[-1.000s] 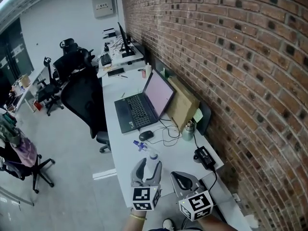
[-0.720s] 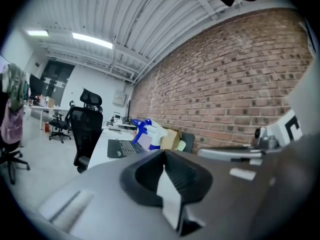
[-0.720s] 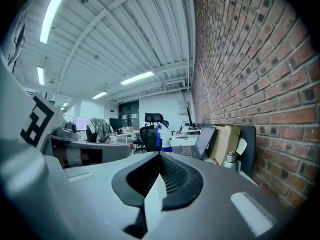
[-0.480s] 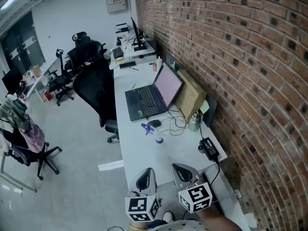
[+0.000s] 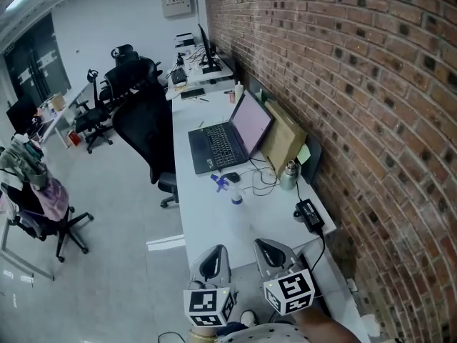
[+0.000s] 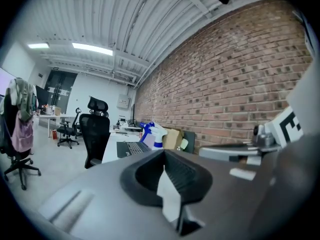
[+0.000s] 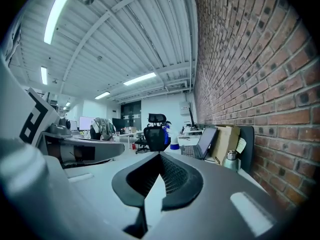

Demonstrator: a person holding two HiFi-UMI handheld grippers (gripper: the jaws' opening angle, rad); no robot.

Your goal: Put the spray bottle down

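Observation:
The spray bottle (image 5: 232, 194), white with a blue trigger head, stands upright on the white desk (image 5: 214, 224) just in front of the laptop. It also shows far ahead as the spray bottle (image 6: 151, 134) in the left gripper view and the spray bottle (image 7: 172, 137) in the right gripper view. My left gripper (image 5: 216, 251) hangs at the desk's near end, well short of the bottle, shut with nothing in it. My right gripper (image 5: 267, 246) is beside it to the right, jaws together and empty.
An open laptop (image 5: 225, 143), a mouse (image 5: 230, 177), cables, a cardboard box (image 5: 284, 138), a metal flask (image 5: 288, 176) and a power adapter (image 5: 308, 213) lie on the desk along the brick wall (image 5: 343, 84). A black office chair (image 5: 146, 134) stands left of the desk.
A second ago my left gripper was open around the bottle. It has since drawn back toward the desk's near end and shut empty, leaving the bottle standing. The right gripper barely moved.

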